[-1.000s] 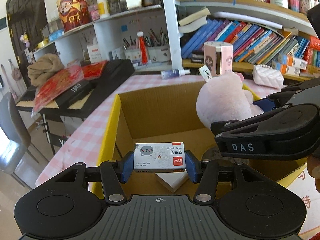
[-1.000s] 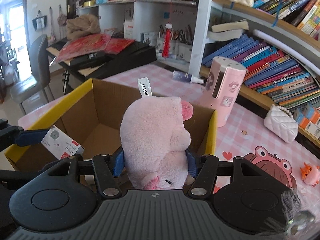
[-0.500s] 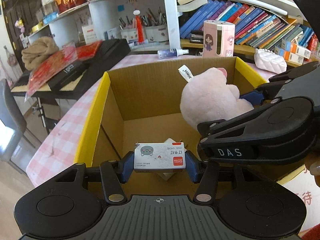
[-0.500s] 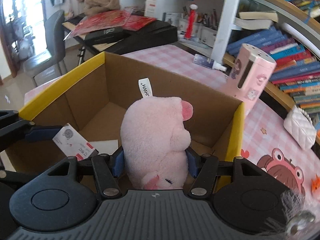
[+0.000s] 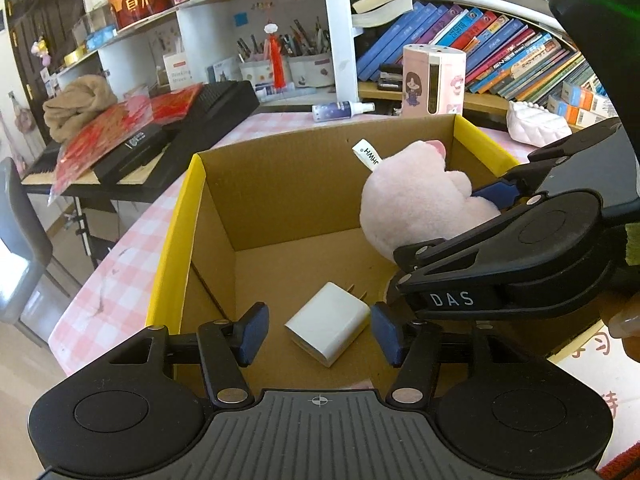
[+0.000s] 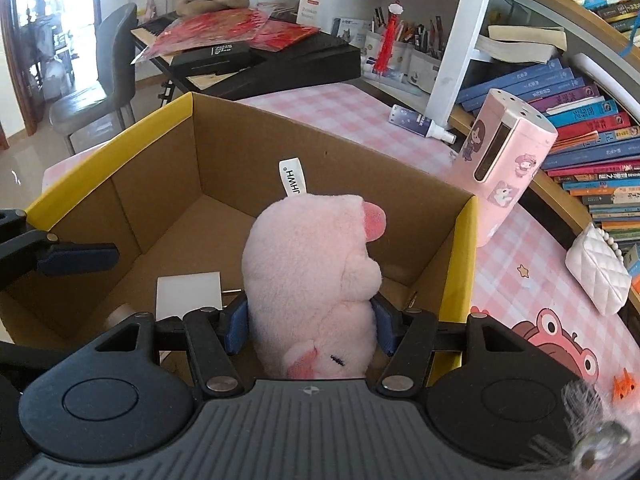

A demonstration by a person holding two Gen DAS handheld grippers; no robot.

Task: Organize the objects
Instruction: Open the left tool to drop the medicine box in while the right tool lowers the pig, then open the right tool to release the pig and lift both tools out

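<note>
An open cardboard box (image 5: 182, 216) with yellow rims stands on the pink checked table; it also shows in the right wrist view (image 6: 108, 148). My left gripper (image 5: 318, 330) is open and empty over the box's near side. A white charger (image 5: 326, 322) lies on the box floor between its fingers. The small staple box it held is out of sight. My right gripper (image 6: 306, 322) is shut on a pink plush pig (image 6: 312, 268) and holds it inside the box; the pig also shows in the left wrist view (image 5: 416, 200).
A pink dispenser (image 6: 500, 172) and a small spray bottle (image 6: 416, 122) stand behind the box. A white quilted purse (image 6: 598, 276) and an orange toy (image 6: 624, 388) lie at right. Bookshelves rise behind. A black keyboard (image 5: 188, 124) with red packets sits at left.
My left gripper has opened and let go of the small staple box, which is no longer seen. Both grippers have moved lower into the cardboard box, the right one still holding the pig.
</note>
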